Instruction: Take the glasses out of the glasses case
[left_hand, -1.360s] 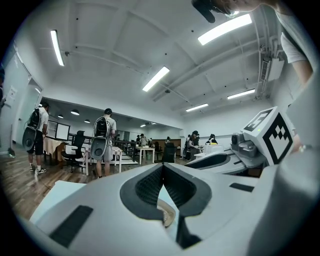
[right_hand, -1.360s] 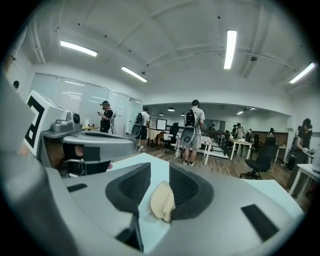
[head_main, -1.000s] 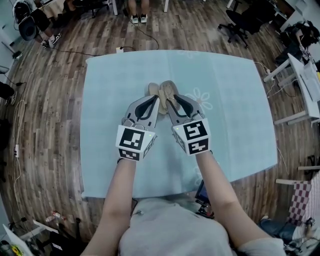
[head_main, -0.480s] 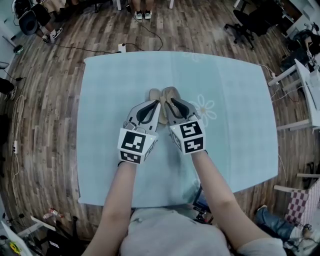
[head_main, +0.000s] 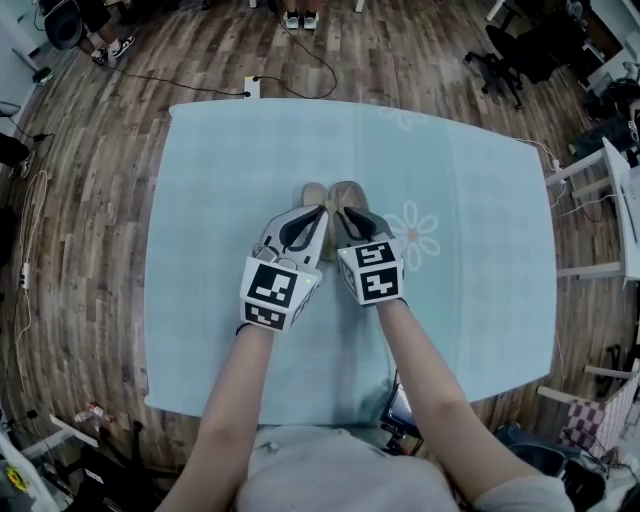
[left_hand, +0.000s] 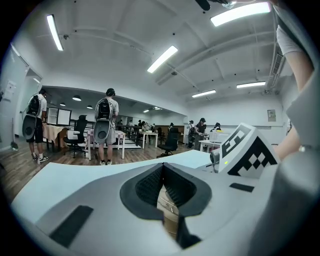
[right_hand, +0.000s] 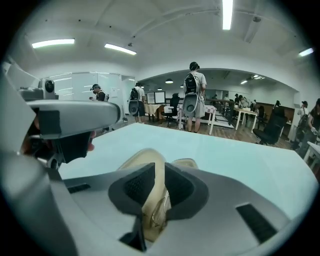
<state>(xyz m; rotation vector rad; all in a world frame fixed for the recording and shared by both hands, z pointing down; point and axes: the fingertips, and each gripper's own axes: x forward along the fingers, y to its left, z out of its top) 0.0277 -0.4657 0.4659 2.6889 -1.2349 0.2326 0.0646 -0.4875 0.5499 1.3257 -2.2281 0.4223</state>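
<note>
A tan glasses case (head_main: 330, 195) hangs low over the light blue table (head_main: 220, 180), held between both grippers. My left gripper (head_main: 316, 215) is shut on its left part; in the left gripper view its jaws (left_hand: 162, 167) meet at the tips with the case (left_hand: 167, 210) showing below them. My right gripper (head_main: 345, 212) grips the right half. Its jaws (right_hand: 159, 172) have just been closing, and the pads now press on the case wall (right_hand: 147, 156) between them. The thin metal frame of the glasses (right_hand: 161, 207) shows inside the case.
A white flower print (head_main: 412, 228) marks the cloth right of the grippers. Around the table lie wood floor, a power strip with cable (head_main: 250, 90), office chairs (head_main: 520, 50) and a white desk (head_main: 620, 190). People with backpacks (right_hand: 192, 95) stand far off.
Both grippers have sunk toward the table with the case between them. The right gripper's jaws have narrowed onto the case.
</note>
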